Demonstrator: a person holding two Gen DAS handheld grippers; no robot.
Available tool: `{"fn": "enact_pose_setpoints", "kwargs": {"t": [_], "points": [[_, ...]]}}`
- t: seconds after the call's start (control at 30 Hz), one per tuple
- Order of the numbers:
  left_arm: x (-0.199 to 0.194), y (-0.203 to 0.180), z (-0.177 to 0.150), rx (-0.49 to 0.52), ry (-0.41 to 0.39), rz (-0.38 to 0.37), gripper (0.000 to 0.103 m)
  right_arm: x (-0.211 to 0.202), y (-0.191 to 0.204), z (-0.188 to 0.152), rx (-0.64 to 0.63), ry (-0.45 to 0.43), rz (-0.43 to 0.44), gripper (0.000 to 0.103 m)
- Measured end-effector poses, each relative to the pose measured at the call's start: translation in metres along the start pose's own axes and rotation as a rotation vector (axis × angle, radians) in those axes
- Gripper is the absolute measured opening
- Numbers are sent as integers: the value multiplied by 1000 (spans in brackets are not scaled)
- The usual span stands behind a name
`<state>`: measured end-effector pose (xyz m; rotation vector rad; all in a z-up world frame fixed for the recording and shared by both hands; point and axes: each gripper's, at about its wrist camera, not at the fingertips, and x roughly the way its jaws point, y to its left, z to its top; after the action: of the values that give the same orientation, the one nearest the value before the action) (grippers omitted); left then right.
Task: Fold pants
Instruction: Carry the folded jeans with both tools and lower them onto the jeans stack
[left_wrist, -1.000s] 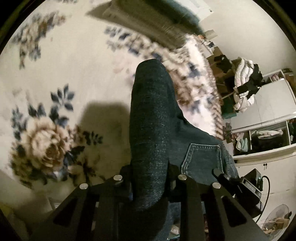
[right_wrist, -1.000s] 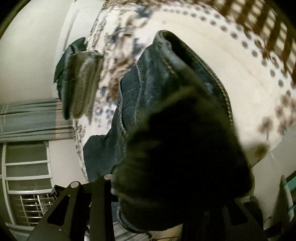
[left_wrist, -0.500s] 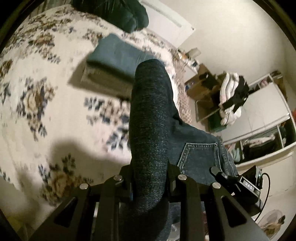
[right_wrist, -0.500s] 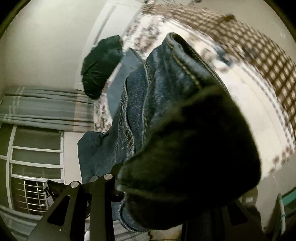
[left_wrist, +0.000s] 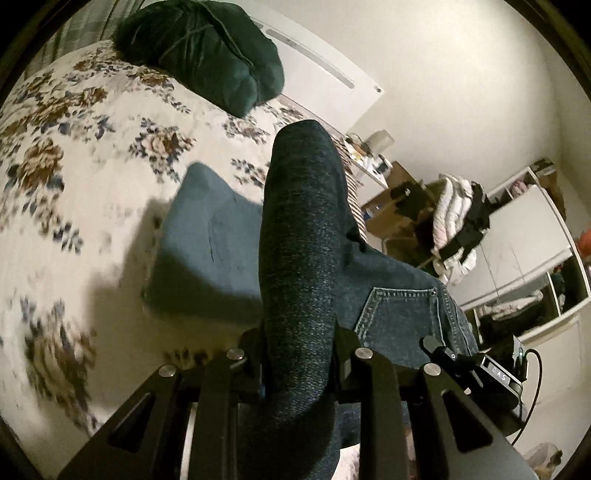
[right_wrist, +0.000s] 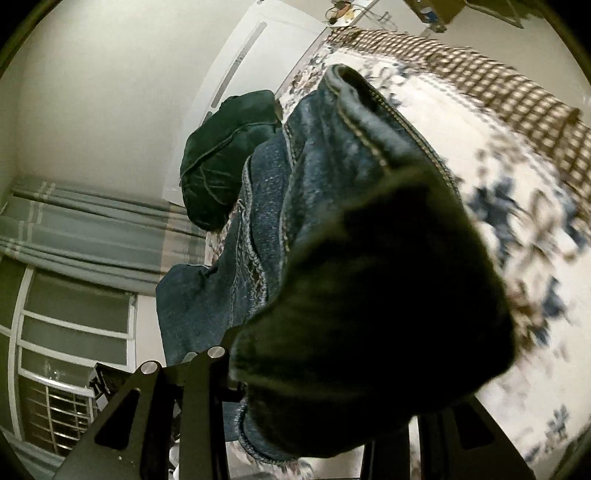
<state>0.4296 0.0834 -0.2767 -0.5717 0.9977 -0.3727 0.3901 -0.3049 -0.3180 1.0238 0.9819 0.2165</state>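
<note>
Dark blue jeans are held up in the air over a floral bedspread. My left gripper is shut on a rolled fold of the denim, which rises between its fingers; a back pocket shows to the right. My right gripper is shut on the jeans too; the thick waistband end bulges over its fingers and hides the tips. The other gripper's body shows at the lower right of the left wrist view.
A folded blue garment lies on the bed under the jeans. A dark green bundle sits at the head of the bed. Shelves with clothes stand to the right. Curtains and a window are on the left in the right wrist view.
Both grippers have lifted and tilted up with the jeans still held. The views swing from the bedspread toward the head of the bed, and the folded blue garment now sits closer below.
</note>
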Motion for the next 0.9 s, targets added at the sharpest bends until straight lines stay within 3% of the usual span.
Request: {"fn": "enact_pose_setpoints", "kwargs": {"t": [0.23, 0.4, 0.5, 0.6, 0.73, 0.77, 0.8, 0.83, 0.9], "points": [[64, 57, 70, -58, 18, 40, 20, 114, 6, 54, 26, 15, 23, 37], [116, 100, 88, -98, 95, 109, 22, 187, -18, 81, 40, 41, 8, 37], [140, 132, 81, -173, 170, 142, 33, 218, -36, 89, 46, 110, -77, 52], [124, 139, 71, -193, 150, 115, 39, 214, -44, 94, 82, 176, -106, 56], [97, 130, 59, -137, 134, 159, 45, 179, -50, 99, 103, 149, -94, 57], [94, 127, 59, -118, 124, 179, 45, 171, -51, 100, 98, 129, -103, 57], [93, 123, 57, -82, 115, 218, 50, 163, -47, 93, 87, 109, -119, 56], [97, 122, 57, -39, 117, 277, 62, 155, -44, 90, 73, 89, -144, 47], [106, 120, 55, 17, 133, 349, 67, 150, -38, 79, 61, 84, -209, 44]]}}
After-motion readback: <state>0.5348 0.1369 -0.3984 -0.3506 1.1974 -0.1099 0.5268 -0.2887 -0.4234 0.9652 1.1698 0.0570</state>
